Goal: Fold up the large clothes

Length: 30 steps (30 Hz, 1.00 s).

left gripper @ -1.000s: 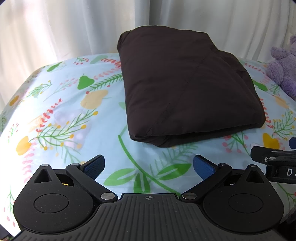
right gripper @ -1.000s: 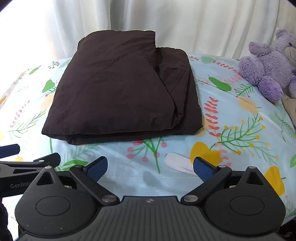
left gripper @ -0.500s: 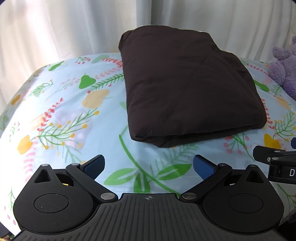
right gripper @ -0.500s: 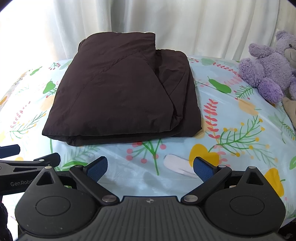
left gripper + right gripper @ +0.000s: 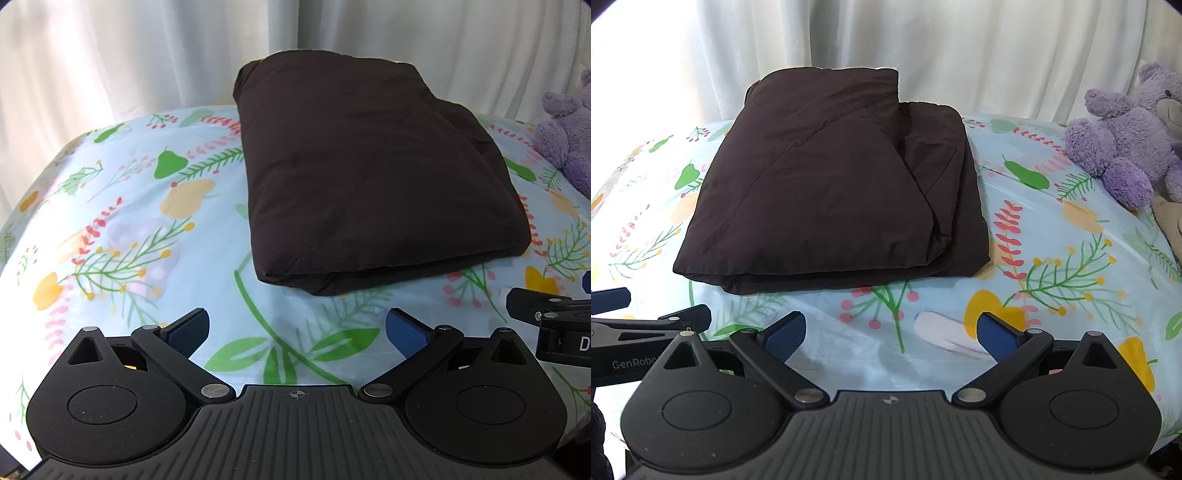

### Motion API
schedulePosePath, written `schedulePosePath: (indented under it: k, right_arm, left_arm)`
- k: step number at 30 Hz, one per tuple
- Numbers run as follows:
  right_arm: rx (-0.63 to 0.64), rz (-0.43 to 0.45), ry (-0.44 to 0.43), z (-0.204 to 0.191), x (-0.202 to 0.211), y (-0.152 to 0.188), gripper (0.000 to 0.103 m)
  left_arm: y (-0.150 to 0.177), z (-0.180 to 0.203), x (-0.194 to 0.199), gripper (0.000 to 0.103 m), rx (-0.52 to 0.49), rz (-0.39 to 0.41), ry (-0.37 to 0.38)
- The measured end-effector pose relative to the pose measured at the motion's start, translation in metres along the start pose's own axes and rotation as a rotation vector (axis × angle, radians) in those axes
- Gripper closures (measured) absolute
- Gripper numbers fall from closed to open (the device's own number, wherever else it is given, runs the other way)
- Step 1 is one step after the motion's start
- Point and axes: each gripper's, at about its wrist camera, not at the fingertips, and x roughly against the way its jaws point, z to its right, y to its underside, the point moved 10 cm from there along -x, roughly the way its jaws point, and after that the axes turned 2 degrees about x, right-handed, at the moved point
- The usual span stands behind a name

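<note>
Dark brown garment (image 5: pixel 369 177), folded into a thick rectangle, lying toward the bed's (image 5: pixel 122 229) far edge by the curtain (image 5: pixel 923 44). Left gripper (image 5: pixel 297 330) and right gripper (image 5: pixel 891 334), jaws wide apart and empty, near the near edge. Purple teddy bear (image 5: pixel 1126 144) at the right edge.

This looks like a bedroom in a home. A floral bedsheet (image 5: pixel 1052 258) printed with pears, leaves and berries covers a soft, bed-like surface. White curtains (image 5: pixel 960 48) hang just behind the bedsheet, and a purple teddy bear (image 5: pixel 1126 136) sits on its right side, near the curtains.
</note>
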Motion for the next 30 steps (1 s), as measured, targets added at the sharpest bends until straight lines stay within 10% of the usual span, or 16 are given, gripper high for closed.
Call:
schedulePosePath:
  k: [30]
  right_arm:
    - [-0.007,0.019,0.017,0.006,-0.002,-0.011,0.004]
  left_arm:
    - [-0.006,0.011,-0.005,0.0,-0.019,0.008,-0.005]
